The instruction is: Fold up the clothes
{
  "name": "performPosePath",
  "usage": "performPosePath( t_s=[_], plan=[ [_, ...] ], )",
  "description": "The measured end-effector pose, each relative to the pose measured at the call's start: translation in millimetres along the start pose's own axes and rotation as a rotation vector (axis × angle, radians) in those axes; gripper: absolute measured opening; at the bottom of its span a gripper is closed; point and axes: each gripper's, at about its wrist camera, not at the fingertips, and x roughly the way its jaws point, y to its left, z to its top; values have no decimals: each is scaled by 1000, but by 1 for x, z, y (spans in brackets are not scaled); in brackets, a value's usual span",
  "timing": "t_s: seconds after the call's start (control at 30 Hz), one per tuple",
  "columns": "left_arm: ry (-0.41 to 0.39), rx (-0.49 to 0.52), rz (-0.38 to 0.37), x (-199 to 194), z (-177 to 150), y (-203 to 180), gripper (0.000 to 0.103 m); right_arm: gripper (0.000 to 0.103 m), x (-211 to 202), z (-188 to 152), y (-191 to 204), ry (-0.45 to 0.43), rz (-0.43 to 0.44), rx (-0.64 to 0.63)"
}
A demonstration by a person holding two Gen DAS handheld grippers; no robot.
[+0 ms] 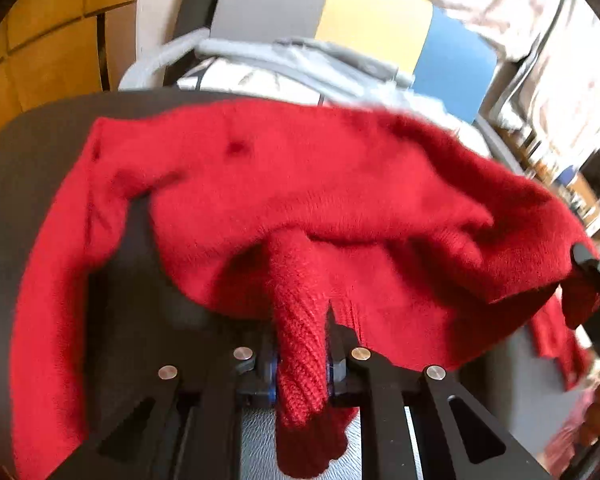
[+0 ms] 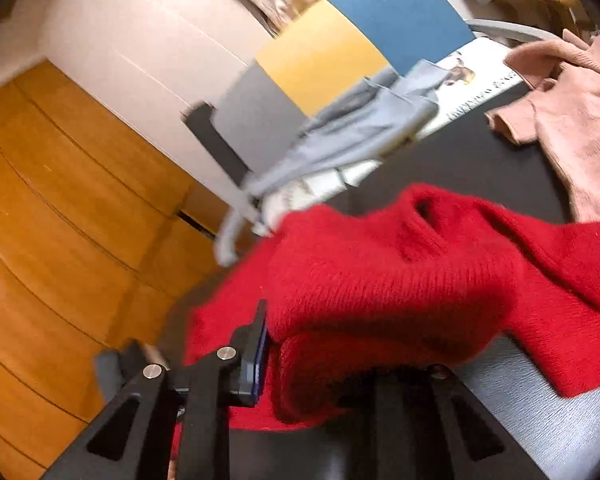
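A ribbed edge of the red sweater [image 1: 300, 208] is clamped between the pads of the left gripper [image 1: 301, 372]. Another bunched fold of it is pinched by the right gripper [image 2: 312, 364]. The rest is draped over the dark table [image 1: 40, 148], near a pink garment [image 2: 572, 120].

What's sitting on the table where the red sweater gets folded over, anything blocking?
Nothing visible blocks it. Both grippers already pinch the red sweater. The pink garment lies apart at the black table's far right.

Matte black left gripper [image 1: 301, 372] and right gripper [image 2: 300, 364], linkage arms with triangular cutouts. Round silver pivot screws at joints. Blue-edged finger pads [image 2: 260, 360].
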Motion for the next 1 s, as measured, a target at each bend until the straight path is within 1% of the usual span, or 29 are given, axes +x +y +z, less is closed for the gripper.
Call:
performPosePath(
  t_s=[0.03,0.17,0.27,0.3,0.4,0.47,0.5,0.57,0.6,0.7,0.73,0.77,0.8,0.83,0.87,0.9,0.93,1.0],
  plan=[
    [-26,-3,-28,-16,4,2,16,22,-8,3,7,-14,36,5],
    [-128,-23,-92,-72,19,21,16,21,-38,5,33,-55,169,24],
    [-151,-72,-144,-100,22,45,16,21,-57,-3,47,-70,267,56],
    [-150,-87,-160,-109,18,53,16,21,-62,-8,50,-71,293,66],
    [-120,-123,-154,-123,-2,73,16,21,-76,-31,54,-58,340,92],
    [-90,-125,-128,-122,-17,84,16,21,-79,-52,48,-29,359,140],
    [-67,-114,-99,-115,-28,89,16,21,-78,-63,42,-7,360,168],
    [-22,-89,-41,-100,-48,97,16,21,-70,-91,29,60,326,223],
    [12,-69,3,-87,-59,98,16,21,-63,-103,22,92,284,237],
    [151,-24,101,-37,-94,100,17,24,-37,-143,-1,202,91,261],
    [137,-11,115,-34,-100,98,17,25,-30,-153,-9,224,22,263],
    [112,1,126,-33,-106,96,20,28,-26,-161,-18,238,-23,277],
    [94,31,145,-35,-108,91,27,31,-24,-166,-27,245,-43,315],
    [104,56,159,-34,-108,86,34,34,-25,-170,-36,249,-51,367],
    [120,80,171,-34,-107,82,49,34,-27,-173,-44,248,-48,414],
    [119,81,170,-37,-106,82,58,34,-31,-173,-47,242,-38,443],
    [115,79,166,-40,-105,81,58,36,-37,-170,-47,237,-44,446],
    [72,38,159,-52,-98,88,60,37,-53,-159,-36,222,-113,372]
  ],
)
